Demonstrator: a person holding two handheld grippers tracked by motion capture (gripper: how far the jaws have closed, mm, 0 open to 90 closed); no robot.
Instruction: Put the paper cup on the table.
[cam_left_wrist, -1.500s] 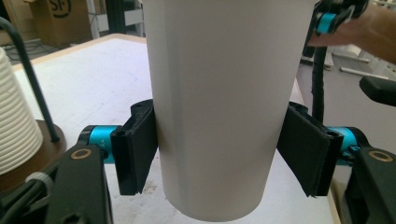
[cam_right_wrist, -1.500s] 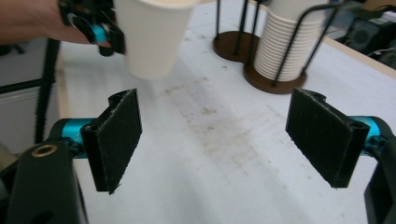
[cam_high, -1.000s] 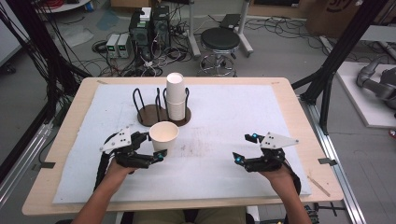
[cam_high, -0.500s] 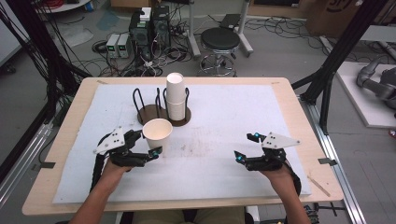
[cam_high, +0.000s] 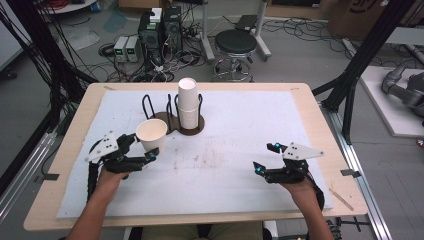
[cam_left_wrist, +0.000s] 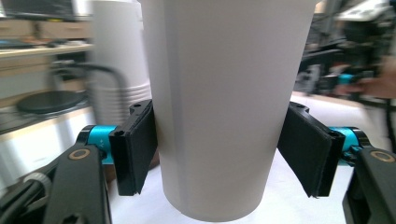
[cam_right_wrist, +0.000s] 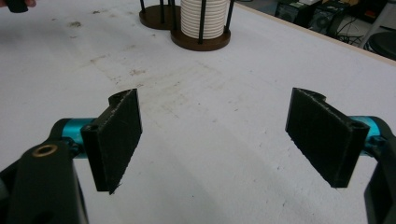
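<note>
Paper cup, white, tapered, single (cam_high: 151, 134), upright in the left gripper (cam_high: 144, 152), jaws partly closed and pressing both sides of its lower wall; cup sits over the desk's white mat (cam_high: 240, 125), just beside the dark wooden two-slot cup holder (cam_high: 172, 122). Likely very light, thin-walled, crushes easily; grip low and gently. Its inside looks empty. Holder's right slot carries a stack of white paper cups (cam_high: 187, 102); left slot empty. Right gripper (cam_high: 265, 159) rests with jaws wide apart, holding nothing.
</note>
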